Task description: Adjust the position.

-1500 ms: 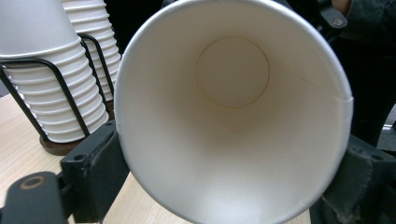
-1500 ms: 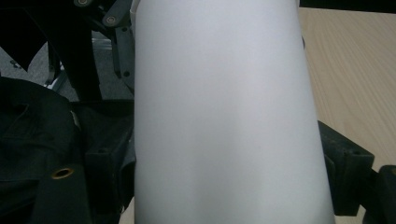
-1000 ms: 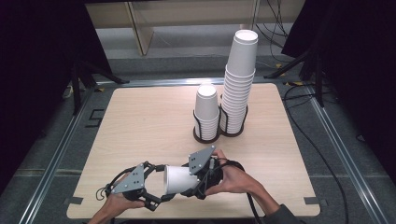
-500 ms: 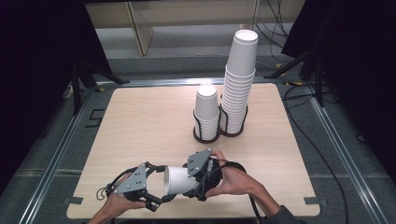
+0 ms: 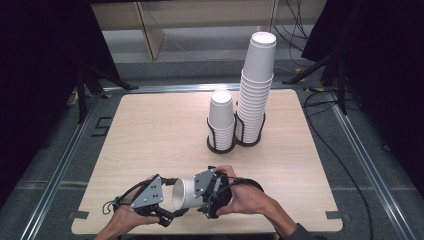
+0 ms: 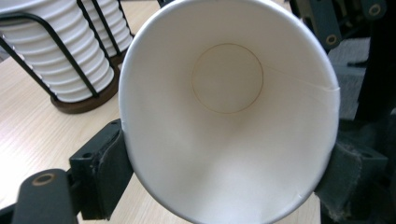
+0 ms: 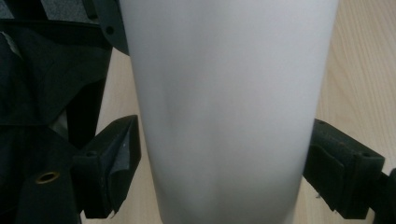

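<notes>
A white paper cup (image 5: 186, 194) lies on its side in the air just above the table's front edge, mouth toward the left. My left gripper (image 5: 171, 200) is shut on its rim. In the left gripper view I look straight into the cup (image 6: 229, 116), and the left gripper (image 6: 229, 172) has a jaw pressing each side, with a small crease in the rim at the right. My right gripper (image 5: 202, 192) holds the cup's base end. In the right gripper view the cup's wall (image 7: 229, 112) runs away from me, and the right gripper (image 7: 224, 172) has its jaws against both sides.
At the back of the wooden table (image 5: 150, 130) stand two black wire holders side by side: a short stack of cups (image 5: 221, 120) and, to its right, a tall stack (image 5: 256, 90). Dark stands and cables lie on the floor around the table.
Both grippers and the cup have drifted slightly toward the front edge. The hold on the cup looks the same.
</notes>
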Action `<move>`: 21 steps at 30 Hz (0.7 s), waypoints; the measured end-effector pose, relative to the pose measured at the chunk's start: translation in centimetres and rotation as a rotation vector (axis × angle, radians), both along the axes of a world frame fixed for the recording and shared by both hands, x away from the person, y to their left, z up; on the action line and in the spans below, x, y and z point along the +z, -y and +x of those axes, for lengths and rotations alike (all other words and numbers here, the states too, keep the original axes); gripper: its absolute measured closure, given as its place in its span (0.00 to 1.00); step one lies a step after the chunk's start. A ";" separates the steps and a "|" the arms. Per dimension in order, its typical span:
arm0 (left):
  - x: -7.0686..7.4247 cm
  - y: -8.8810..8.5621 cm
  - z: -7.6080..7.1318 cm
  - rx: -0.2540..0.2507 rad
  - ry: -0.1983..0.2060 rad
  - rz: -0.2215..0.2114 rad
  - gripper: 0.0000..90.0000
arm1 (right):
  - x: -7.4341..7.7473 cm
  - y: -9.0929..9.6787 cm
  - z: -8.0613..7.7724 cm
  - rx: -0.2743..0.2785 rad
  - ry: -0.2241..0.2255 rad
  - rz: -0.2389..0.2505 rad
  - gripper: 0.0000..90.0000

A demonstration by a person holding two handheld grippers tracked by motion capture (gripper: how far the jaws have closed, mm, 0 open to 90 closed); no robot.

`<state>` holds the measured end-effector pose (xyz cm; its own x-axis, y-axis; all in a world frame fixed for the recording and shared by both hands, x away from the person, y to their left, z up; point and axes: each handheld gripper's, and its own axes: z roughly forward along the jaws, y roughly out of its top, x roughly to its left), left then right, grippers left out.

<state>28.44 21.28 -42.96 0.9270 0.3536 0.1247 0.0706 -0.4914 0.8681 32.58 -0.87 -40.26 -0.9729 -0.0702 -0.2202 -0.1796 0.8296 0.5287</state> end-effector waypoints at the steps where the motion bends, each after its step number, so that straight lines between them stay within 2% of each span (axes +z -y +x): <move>1: 0.0 0.1 -0.1 0.009 0.002 0.007 0.17 | 0.0 0.0 0.0 -0.004 0.009 0.000 0.19; 3: 0.0 0.1 -0.1 0.004 -0.005 0.024 0.17 | -0.1 -0.1 0.1 0.004 0.003 0.005 0.19; 5: 0.0 0.2 -0.2 0.008 -0.002 0.045 0.17 | -0.3 -0.2 -0.1 -0.021 -0.020 0.000 0.19; 11: 0.1 0.4 -0.3 0.003 -0.008 0.032 0.17 | -1.0 -0.4 0.1 -0.006 -0.031 -0.003 0.21; 14: 0.2 0.3 -0.3 0.010 -0.003 0.043 0.17 | -1.0 -0.5 0.3 0.013 -0.029 0.008 0.25; 15: 0.2 0.3 -0.3 0.011 -0.006 0.039 0.16 | -1.1 -0.5 0.1 0.000 -0.055 0.016 0.25; 16: 0.2 0.2 -0.2 0.006 -0.003 0.041 0.16 | -1.0 -0.5 0.1 -0.001 -0.057 0.018 0.25; 18: 0.1 0.1 -0.1 0.003 -0.033 0.013 0.15 | -1.0 -0.5 0.2 0.011 -0.053 0.015 0.26; 19: -0.1 0.0 0.1 0.000 -0.041 -0.014 0.13 | -0.9 -0.4 0.3 0.017 -0.043 0.012 0.26; 20: -0.2 -0.1 0.2 0.002 -0.054 -0.037 0.12 | -0.9 -0.3 0.3 0.017 -0.051 0.029 0.25; 21: -0.2 -0.4 0.4 -0.005 -0.054 -0.049 0.11 | -0.8 -0.2 0.3 0.006 -0.083 0.049 0.25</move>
<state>28.84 21.72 -43.18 0.9339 0.3529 0.0576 0.1151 -0.4490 0.8861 32.87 -0.70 -41.06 -0.9876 -0.0677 -0.1419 -0.1386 0.8014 0.5819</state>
